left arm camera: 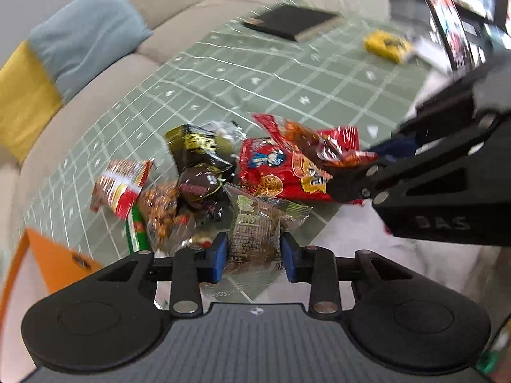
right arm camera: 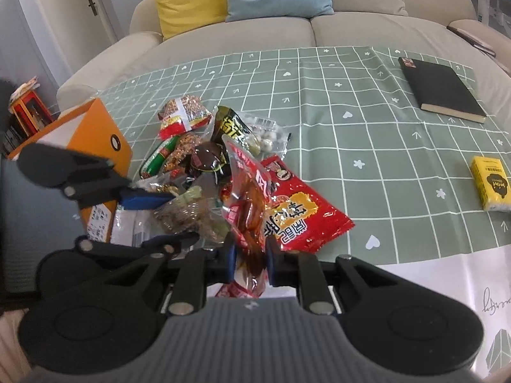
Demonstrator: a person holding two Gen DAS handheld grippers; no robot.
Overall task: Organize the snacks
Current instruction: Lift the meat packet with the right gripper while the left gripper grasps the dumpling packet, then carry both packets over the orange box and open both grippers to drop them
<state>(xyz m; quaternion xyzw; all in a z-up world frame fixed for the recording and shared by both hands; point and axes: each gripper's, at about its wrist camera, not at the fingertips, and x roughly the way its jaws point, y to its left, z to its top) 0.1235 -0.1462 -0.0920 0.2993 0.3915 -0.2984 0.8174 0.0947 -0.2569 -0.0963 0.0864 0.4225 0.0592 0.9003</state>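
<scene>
A pile of snack packets lies on the green checked tablecloth (right arm camera: 351, 121). My left gripper (left arm camera: 254, 255) is shut on a clear packet of brown snack (left arm camera: 252, 233) at the near edge of the pile. In the right wrist view the left gripper (right arm camera: 182, 217) reaches in from the left onto this clear packet (right arm camera: 188, 214). My right gripper (right arm camera: 250, 261) is shut on a clear red-printed packet of reddish-brown strips (right arm camera: 247, 210), held up over a big red bag (right arm camera: 303, 210). The left wrist view shows the right gripper (left arm camera: 354, 169) holding that red-printed packet (left arm camera: 319, 146).
An orange box (right arm camera: 95, 134) stands left of the pile. A black book (right arm camera: 442, 92) and a yellow carton (right arm camera: 491, 185) lie on the right of the cloth. A beige sofa (right arm camera: 351, 28) with yellow and blue cushions runs behind the table. The pile includes a peanut packet (right arm camera: 183, 115) and a green sausage (right arm camera: 159, 156).
</scene>
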